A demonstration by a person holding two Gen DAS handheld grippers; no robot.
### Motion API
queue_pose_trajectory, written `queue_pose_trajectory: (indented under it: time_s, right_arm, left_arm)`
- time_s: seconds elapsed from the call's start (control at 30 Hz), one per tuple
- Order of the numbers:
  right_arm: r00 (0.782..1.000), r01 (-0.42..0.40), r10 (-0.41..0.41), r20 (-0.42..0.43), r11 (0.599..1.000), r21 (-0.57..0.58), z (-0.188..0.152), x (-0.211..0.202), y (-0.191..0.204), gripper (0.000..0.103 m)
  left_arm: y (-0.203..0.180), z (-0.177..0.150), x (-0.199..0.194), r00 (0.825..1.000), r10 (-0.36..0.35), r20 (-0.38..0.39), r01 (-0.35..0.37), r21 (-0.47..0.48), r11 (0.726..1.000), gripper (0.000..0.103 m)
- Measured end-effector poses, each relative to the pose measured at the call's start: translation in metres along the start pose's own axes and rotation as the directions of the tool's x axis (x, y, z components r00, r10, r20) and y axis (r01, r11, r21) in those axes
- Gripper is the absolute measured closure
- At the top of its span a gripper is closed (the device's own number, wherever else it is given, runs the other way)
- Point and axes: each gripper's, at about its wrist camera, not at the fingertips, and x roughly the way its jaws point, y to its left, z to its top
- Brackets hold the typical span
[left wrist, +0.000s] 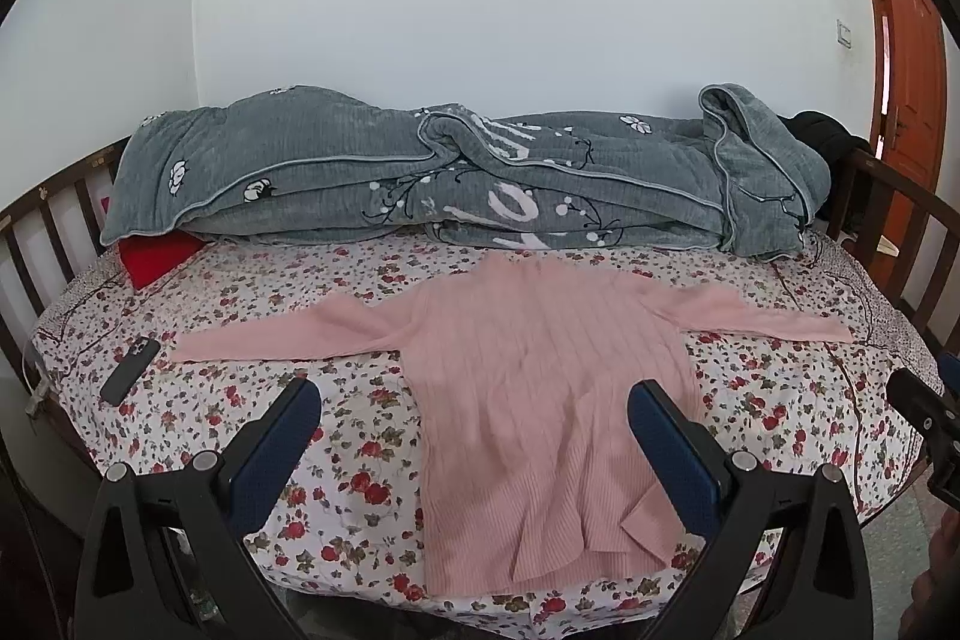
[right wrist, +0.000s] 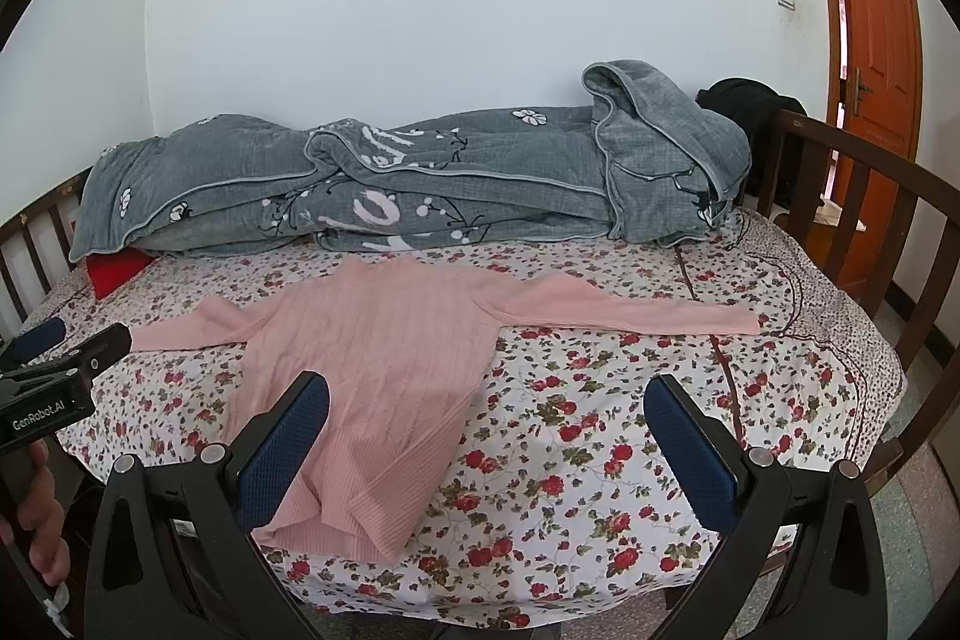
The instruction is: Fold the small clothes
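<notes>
Pink ribbed knit, my sweater [left wrist: 540, 388] lies flat at mid-frame on the floral sheet [left wrist: 348, 460], sleeves spread wide, hem rumpled at lower centre. Behind it a plush grey quilt [left wrist: 456, 172] is heaped. My left gripper [left wrist: 474, 400] and right gripper [right wrist: 489, 397] hover with jaws spread, holding nothing.

Your left gripper [left wrist: 474, 394] and right gripper [right wrist: 489, 391] look alike: black plastic frames with triangular cut-outs, round silver pivot screws, and fingers faced with textured dark-blue pads [right wrist: 282, 451]. White "GenRobot.AI" lettering marks the left one's black body. Your bare-skinned left hand [right wrist: 42, 514] shows beneath it.
</notes>
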Motion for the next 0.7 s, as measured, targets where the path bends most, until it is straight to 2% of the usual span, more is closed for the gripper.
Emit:
queue_pose_trajectory:
  time_s: [0.7]
  right_arm:
    - [1.000, -0.005, 0.005, -0.001, 1.000, -0.005, 0.0012, -0.0012, 0.0057, 0.000]
  left_arm:
    - [-0.0028, -0.0019, 0.0028, 1.000, 0.004, 0.001, -0.004, -0.002, 1.000, 0.000]
